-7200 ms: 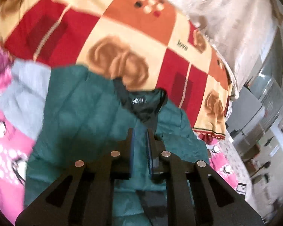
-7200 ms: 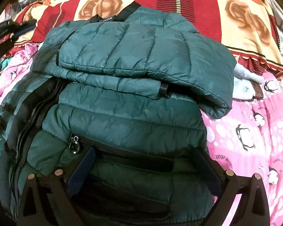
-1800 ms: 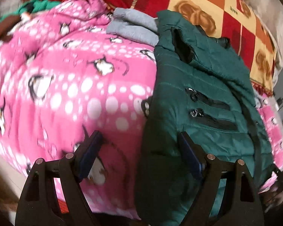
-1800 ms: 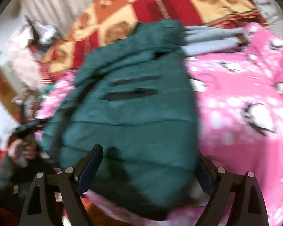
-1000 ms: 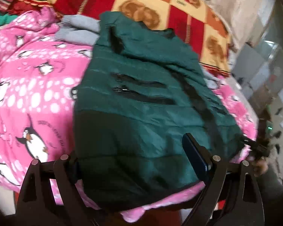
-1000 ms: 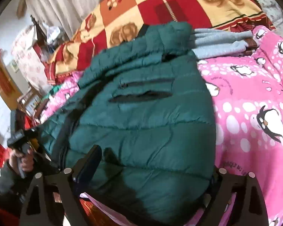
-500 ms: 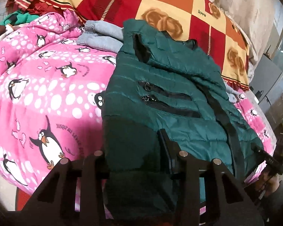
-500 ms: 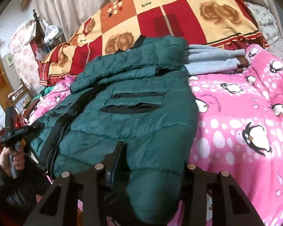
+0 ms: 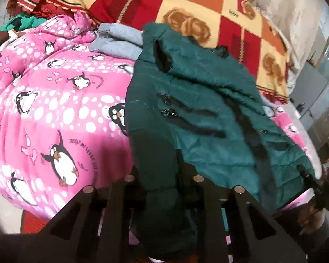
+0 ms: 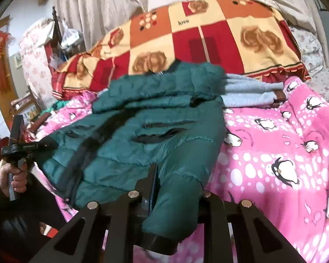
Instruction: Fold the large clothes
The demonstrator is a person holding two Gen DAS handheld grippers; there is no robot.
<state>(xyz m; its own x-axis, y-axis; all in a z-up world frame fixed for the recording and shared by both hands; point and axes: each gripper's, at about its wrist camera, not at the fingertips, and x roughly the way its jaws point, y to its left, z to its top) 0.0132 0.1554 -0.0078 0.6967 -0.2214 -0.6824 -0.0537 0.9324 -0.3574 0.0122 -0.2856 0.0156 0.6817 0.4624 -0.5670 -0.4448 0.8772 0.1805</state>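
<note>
A dark green puffer jacket (image 9: 208, 109) lies front up on the bed, zip pockets showing; its sleeves are folded across the chest (image 10: 153, 100). My left gripper (image 9: 161, 168) has its jaws closing and pinched on the jacket's near left hem corner, which bunches up between them. My right gripper (image 10: 177, 184) has its jaws closing, pinching the near right hem corner, which hangs down between the fingers. In the right wrist view the left gripper (image 10: 22, 146) shows at the jacket's far hem edge, held by a hand (image 10: 13, 175).
A pink penguin blanket (image 9: 54, 109) covers the bed under and beside the jacket. Folded grey clothing (image 10: 247, 92) lies by the jacket's shoulder. A red and yellow checked blanket (image 10: 208, 35) rises behind, with pale curtains (image 10: 120, 0) beyond.
Both grippers went from wide open around the near hem to pinched on its two corners. The right one has risen and lifted its corner.
</note>
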